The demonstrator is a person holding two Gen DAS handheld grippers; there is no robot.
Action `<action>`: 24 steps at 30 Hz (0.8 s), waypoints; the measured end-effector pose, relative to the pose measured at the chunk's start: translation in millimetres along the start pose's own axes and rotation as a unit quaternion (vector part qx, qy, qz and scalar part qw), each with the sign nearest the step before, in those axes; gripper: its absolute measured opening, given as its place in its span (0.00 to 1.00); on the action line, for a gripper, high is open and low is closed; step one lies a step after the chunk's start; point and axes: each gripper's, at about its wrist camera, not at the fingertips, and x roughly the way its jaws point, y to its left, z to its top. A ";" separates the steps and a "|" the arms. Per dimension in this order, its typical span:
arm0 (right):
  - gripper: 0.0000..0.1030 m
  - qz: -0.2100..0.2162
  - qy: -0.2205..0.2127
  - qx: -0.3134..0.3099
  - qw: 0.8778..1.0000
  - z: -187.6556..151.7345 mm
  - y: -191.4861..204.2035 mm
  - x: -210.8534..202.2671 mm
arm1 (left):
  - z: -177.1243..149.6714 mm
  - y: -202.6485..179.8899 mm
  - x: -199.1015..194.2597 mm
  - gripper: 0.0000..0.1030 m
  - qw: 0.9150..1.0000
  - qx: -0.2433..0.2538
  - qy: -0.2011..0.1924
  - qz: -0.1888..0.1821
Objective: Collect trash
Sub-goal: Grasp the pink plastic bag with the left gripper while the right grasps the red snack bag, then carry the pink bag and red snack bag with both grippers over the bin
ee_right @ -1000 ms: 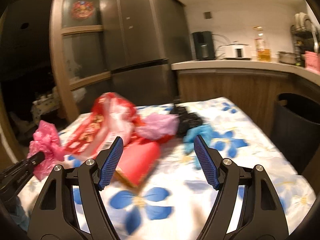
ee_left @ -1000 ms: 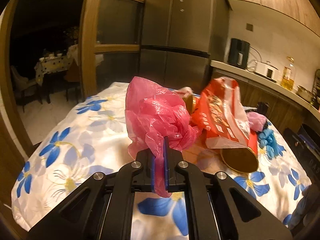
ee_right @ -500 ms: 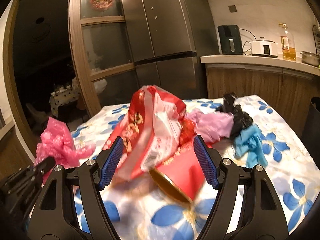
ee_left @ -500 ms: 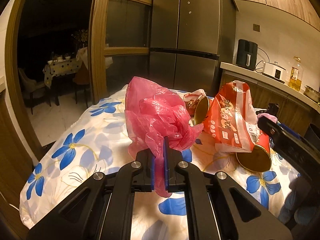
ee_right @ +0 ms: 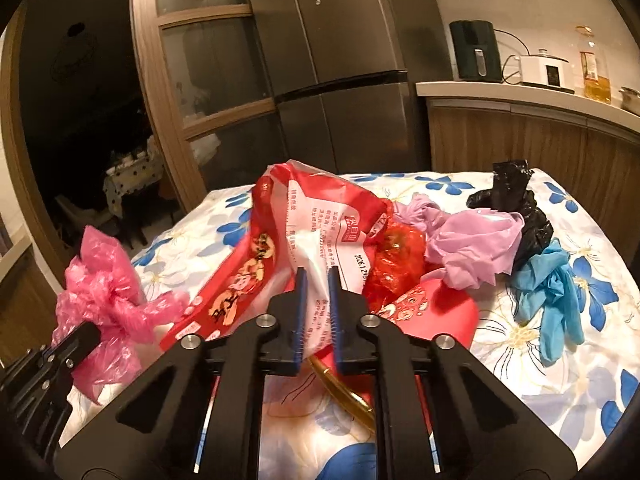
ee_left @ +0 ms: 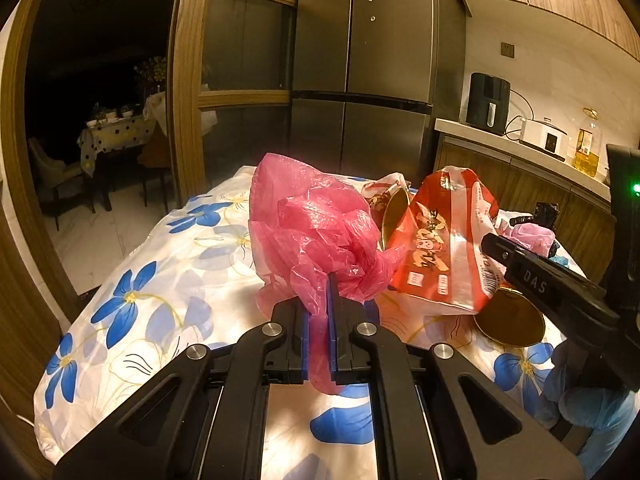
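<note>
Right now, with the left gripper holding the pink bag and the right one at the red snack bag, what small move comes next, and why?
Probably lift the right gripper a little to test its hold. Its jaws have just been closing and now pinch the red-and-white snack bag, which still lies on the floral cloth among other trash. The left gripper is shut on the pink plastic bag.

Pink bag (ee_left: 320, 232), blue-flowered white tablecloth (ee_left: 152, 280)

Showing on desk: 1 pink bag (ee_right: 108, 284), 1 red snack wrapper (ee_right: 280, 248), 1 lilac bag (ee_right: 472, 248), 1 black bag (ee_right: 516, 208), approx. 2 blue gloves (ee_right: 556, 300).
</note>
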 end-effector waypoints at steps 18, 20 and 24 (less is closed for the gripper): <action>0.00 0.024 -0.101 -0.006 0.995 20.4 -10.4 -98.3 | 12.9 -30.3 -37.0 0.06 0.999 0.027 -0.041 -0.011; 0.00 0.017 -0.109 -0.003 0.994 20.7 -16.7 -109.0 | 14.7 -40.5 -40.3 0.06 0.998 0.035 -0.045 -0.017; 0.00 -0.004 -0.123 0.006 0.992 18.9 -37.7 -131.6 | 14.8 -62.0 -46.3 0.06 0.997 0.048 -0.051 -0.035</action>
